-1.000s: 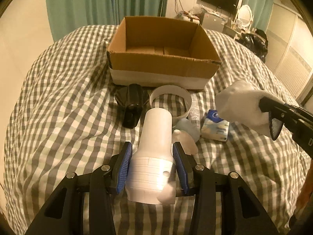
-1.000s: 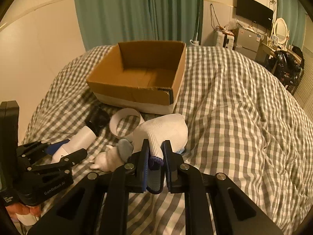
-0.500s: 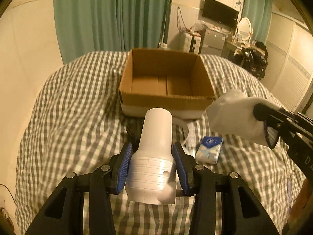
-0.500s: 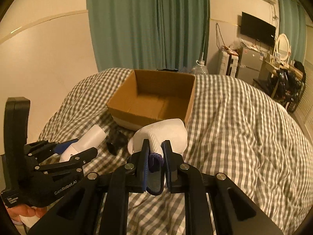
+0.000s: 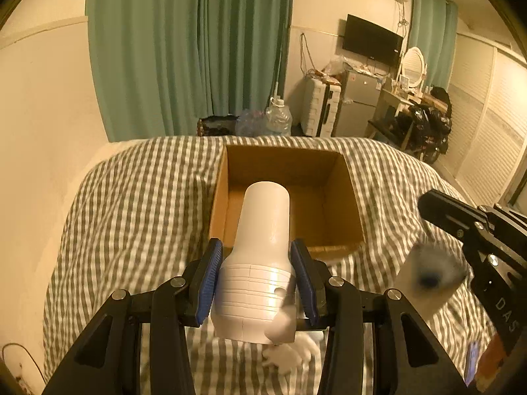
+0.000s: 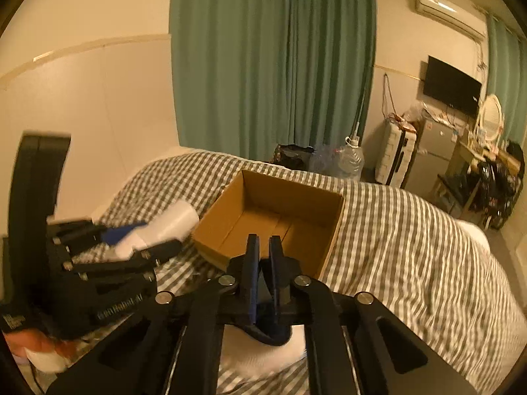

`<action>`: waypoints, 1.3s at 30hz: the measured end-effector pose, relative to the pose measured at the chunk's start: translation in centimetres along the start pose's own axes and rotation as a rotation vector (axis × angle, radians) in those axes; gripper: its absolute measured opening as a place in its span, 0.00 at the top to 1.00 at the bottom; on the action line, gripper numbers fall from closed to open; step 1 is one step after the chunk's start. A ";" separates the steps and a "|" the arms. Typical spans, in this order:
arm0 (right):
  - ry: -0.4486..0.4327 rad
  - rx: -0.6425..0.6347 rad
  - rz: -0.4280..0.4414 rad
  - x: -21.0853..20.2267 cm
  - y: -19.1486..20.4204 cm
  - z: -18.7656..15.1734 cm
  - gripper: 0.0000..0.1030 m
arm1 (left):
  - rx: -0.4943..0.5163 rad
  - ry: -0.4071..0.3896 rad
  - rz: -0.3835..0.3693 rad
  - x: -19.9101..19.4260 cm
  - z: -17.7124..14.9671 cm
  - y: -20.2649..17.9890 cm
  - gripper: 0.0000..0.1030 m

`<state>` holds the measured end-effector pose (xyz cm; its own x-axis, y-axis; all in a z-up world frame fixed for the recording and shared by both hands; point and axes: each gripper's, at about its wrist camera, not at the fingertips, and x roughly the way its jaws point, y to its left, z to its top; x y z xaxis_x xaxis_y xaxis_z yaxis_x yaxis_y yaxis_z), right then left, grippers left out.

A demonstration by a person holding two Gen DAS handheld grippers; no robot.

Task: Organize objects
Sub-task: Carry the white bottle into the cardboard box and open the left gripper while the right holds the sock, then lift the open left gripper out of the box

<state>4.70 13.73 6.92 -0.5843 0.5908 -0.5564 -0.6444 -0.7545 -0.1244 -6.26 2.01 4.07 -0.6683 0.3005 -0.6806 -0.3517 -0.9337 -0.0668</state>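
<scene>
Between the left gripper's (image 5: 257,286) blue pads (image 5: 207,283) sits a white bottle (image 5: 260,247) — clamped at its ribbed lower part, its rounded end pointing forward over the near wall of the cardboard box (image 5: 342,204). The bottle is held above the checked bedspread (image 5: 131,210), in front of the box's open top. In the right wrist view the same bottle (image 6: 164,227) shows at the left, just short of the box's (image 6: 332,237) near corner. The right gripper (image 6: 262,260) has its fingers close together on the dark cuff of a white sock (image 6: 263,349), which hangs below and behind them — blurred. From the left wrist view the sock (image 5: 428,279) appears as a smeared pale shape under the right gripper (image 5: 444,212), beside the box. A small white toy-like thing (image 5: 290,355) lies on the bedspread beneath the bottle. Green curtains (image 5: 197,49) hang beyond the bed.
</scene>
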 end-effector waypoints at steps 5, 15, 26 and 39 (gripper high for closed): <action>-0.002 0.003 0.011 1.7 -1.5 2.2 1.00 | -0.002 0.020 -0.009 2.3 1.9 0.5 0.57; 0.111 0.036 0.038 7.0 -4.9 1.5 0.99 | 0.022 0.086 -0.053 9.9 2.8 0.0 0.57; 0.192 0.114 0.074 14.8 -7.0 0.3 0.74 | 0.060 0.112 -0.065 15.9 3.1 0.0 0.27; 0.131 0.158 0.046 11.1 -7.0 0.4 0.20 | 0.066 0.051 -0.033 10.3 3.0 0.4 0.10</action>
<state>2.58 25.71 1.93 -0.5523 0.5067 -0.6620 -0.6938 -0.7197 0.0280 -15.23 5.31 -0.73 -0.6217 0.3186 -0.7155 -0.4167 -0.9081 -0.0423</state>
